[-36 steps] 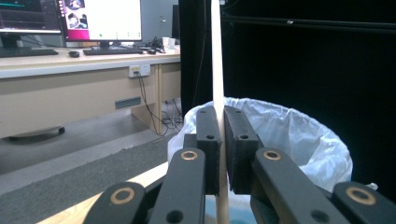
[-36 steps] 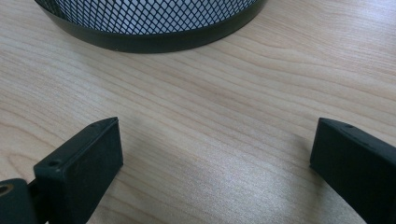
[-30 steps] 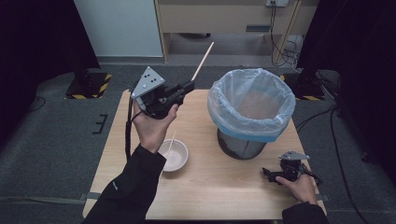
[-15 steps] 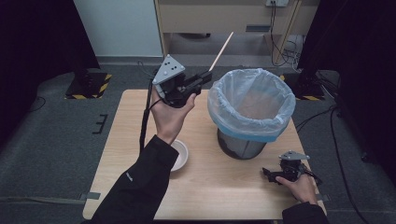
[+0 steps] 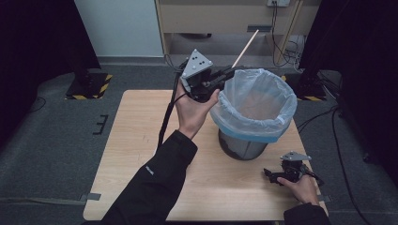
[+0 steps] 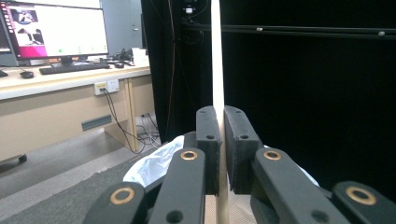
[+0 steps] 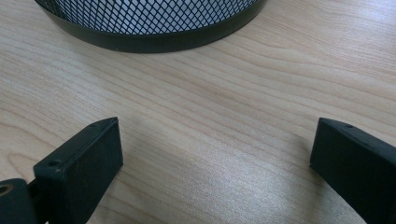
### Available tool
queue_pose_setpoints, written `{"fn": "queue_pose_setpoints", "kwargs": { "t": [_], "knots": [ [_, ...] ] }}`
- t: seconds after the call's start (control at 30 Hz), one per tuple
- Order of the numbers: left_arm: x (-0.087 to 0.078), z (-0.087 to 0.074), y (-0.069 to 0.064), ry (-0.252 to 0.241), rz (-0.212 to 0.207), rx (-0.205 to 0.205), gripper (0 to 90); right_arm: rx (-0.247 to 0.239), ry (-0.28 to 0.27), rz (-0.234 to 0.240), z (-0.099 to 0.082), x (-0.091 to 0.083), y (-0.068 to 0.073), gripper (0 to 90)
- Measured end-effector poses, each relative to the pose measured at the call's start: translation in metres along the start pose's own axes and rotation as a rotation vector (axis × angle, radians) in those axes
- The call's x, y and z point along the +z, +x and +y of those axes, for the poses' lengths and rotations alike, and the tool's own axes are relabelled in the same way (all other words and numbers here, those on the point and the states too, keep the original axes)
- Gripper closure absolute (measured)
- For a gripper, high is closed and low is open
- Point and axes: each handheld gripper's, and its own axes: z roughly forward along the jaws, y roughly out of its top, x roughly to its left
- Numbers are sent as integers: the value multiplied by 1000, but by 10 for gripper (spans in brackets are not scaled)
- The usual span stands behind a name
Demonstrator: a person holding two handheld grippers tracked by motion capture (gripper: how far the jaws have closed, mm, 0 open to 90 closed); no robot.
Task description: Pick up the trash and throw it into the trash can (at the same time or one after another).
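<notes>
The wooden table (image 5: 136, 140) carries the biggest item, a black mesh waste bin (image 5: 241, 145) lined with a pale blue plastic bag (image 5: 253, 101) whose top folds over the rim. At the bin's near-left edge, the left gripper (image 5: 225, 75) is raised above the table, its jaws pressed together on a thin wooden stick (image 5: 245, 42) that angles up and away over the bag; in the left gripper view the stick (image 6: 217, 56) runs straight up between the two pads. The right gripper (image 5: 272, 176) rests on the table near the front right corner, just in front of the bin's base (image 7: 154, 37), jaws spread wide with nothing between them.

The step in hand looks like dropping the stick into the bin. To do it well, carry the tip fully past the rim so the whole length hangs over the opening, tilt it downward — then part the jaws. Letting go too early risks the stick catching the bag's folded edge and tipping out onto the table.
</notes>
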Motion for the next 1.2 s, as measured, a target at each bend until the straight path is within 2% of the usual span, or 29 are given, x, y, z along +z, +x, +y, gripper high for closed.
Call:
{"fn": "queue_pose_setpoints", "kwargs": {
  "t": [0.53,0.7,0.87,0.93,1.1,1.2],
  "knots": [
    [37,3,-11,1,-17,12,848,0,0,0,0,0,0,26],
    [57,-5,-16,30,-26,17,844,-3,1,0,0,0,0,26],
    [69,-11,-17,42,-27,15,857,0,0,0,0,0,0,26],
    [77,-15,-16,74,-22,10,877,-2,4,-1,0,0,0,25],
    [78,-19,-15,83,-17,20,843,-9,1,1,1,1,1,22],
    [67,-17,-10,78,-11,22,827,-3,2,4,1,1,1,22]
  ]
}}
